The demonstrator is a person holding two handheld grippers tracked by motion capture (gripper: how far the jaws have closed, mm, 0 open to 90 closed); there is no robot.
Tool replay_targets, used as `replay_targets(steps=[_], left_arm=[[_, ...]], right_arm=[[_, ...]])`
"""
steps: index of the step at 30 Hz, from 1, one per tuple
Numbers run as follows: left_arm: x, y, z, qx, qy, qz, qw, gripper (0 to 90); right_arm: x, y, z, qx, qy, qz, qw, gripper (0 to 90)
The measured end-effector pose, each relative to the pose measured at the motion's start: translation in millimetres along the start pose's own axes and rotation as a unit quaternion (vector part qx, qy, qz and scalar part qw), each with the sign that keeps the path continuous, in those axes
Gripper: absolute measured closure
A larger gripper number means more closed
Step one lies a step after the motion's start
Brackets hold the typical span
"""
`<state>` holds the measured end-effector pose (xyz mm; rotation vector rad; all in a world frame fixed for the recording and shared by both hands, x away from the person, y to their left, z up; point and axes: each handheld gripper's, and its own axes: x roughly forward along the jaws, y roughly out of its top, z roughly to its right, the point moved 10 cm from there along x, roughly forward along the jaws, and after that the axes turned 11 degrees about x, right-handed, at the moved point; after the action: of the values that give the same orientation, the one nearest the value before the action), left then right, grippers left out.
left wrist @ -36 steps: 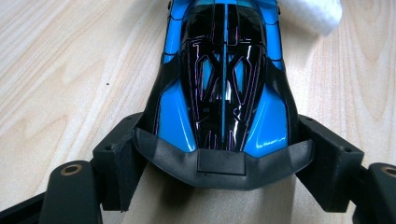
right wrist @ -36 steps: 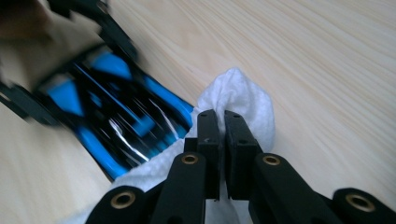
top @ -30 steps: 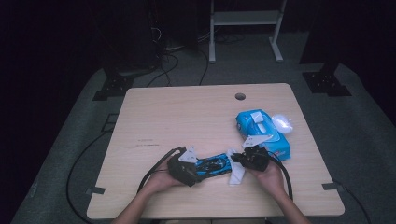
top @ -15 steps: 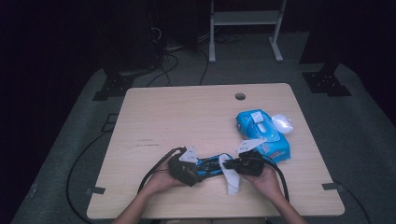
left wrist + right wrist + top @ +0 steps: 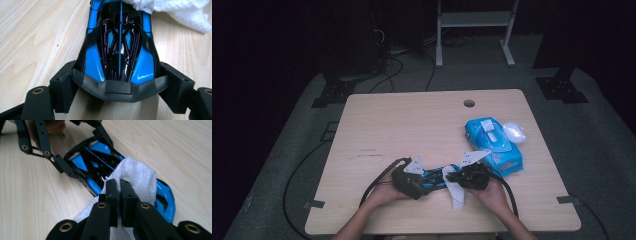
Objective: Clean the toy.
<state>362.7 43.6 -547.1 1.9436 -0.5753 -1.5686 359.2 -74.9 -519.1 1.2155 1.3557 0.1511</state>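
A blue and black toy car (image 5: 435, 175) lies on the wooden table (image 5: 412, 125) near its front edge. My left gripper (image 5: 426, 183) is shut on the car's rear; in the left gripper view both jaws press the car's (image 5: 120, 47) sides at its black tail. My right gripper (image 5: 454, 178) is shut on a white wipe (image 5: 457, 196). In the right gripper view its jaws (image 5: 118, 187) pinch the wipe (image 5: 136, 173), which lies draped over the car's (image 5: 93, 161) front half. The left gripper (image 5: 82, 147) shows beyond it.
A blue pack of wipes (image 5: 494, 145) lies to the right of the right hand, with a white rounded lid (image 5: 514, 132) beside it. A round cable hole (image 5: 469, 103) sits near the table's far edge. Black cables trail from both grippers off the front edge.
My right gripper has moved left along the car with the wipe, and the wipe now hangs toward the table's front edge. The left gripper has kept still.
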Motion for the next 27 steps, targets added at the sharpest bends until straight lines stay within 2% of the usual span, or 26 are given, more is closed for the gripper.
replay_targets(steps=[2, 3, 5, 7, 9, 10, 14, 16, 17, 18, 19, 21, 27], left_arm=[[0.6, 0.9, 0.0, 0.002, 0.001, 0.0, 1.0, 24.2], [1.2, 1.4, 0.1, 0.001, 0.001, 0.001, 1.0, 24.2], [2.2, 2.3, 0.0, 0.001, 0.001, 0.002, 1.0, 24.2], [2.7, 2.9, 0.0, 0.001, 0.001, 0.003, 1.0, 24.1], [2.7, 2.9, 0.1, 0.0, 0.0, 0.004, 1.0, 24.2], [2.7, 3.0, 0.2, 0.0, 0.001, 0.003, 1.0, 24.2], [1.8, 2.0, 0.4, -0.001, 0.0, 0.002, 1.0, 24.2], [2.2, 2.4, 0.4, -0.001, 0.0, 0.003, 1.0, 24.2], [2.5, 2.6, 0.2, 0.0, 0.0, 0.003, 1.0, 24.2], [3.2, 3.1, -0.1, 0.001, 0.0, 0.004, 1.0, 24.2], [3.5, 3.5, 0.0, -0.001, 0.0, 0.005, 1.0, 24.2], [3.2, 3.0, -0.1, -0.001, -0.002, 0.005, 1.0, 24.2], [2.7, 2.5, -0.2, -0.001, -0.002, 0.003, 1.0, 24.2]], right_arm=[[-2.2, -0.9, 4.9, 0.006, -0.006, -0.004, 1.0, 85.8], [-5.7, -2.7, 13.9, 0.003, -0.029, -0.005, 0.9996, 85.8], [-7.4, -3.3, 19.0, 0.007, -0.039, -0.005, 0.9992, 85.8], [-7.4, -2.3, 22.8, 0.02, -0.04, -0.001, 0.999, 85.8], [-5.0, 2.0, 22.0, 0.014, -0.045, 0.005, 0.9989, 85.8], [-0.1, 9.3, 18.9, 0.012, -0.039, 0.014, 0.999, 85.7], [4.9, 14.4, 20.1, 0.004, -0.04, 0.013, 0.9991, 85.7], [3.2, 12.0, 31.1, -0.003, -0.068, 0.003, 0.9977, 85.8], [2.0, 9.7, 37.8, 0.002, -0.076, -0.001, 0.9971, 85.8], [1.2, 9.3, 40.4, 0.021, -0.061, 0.004, 0.9979, 85.8], [1.0, 9.3, 41.6, 0.033, -0.056, 0.006, 0.9979, 85.8], [3.4, 12.0, 39.0, 0.014, -0.068, 0.009, 0.9975, 85.8], [20.7, 28.8, 25.7, -0.003, -0.051, 0.01, 0.9987, 85.6]])
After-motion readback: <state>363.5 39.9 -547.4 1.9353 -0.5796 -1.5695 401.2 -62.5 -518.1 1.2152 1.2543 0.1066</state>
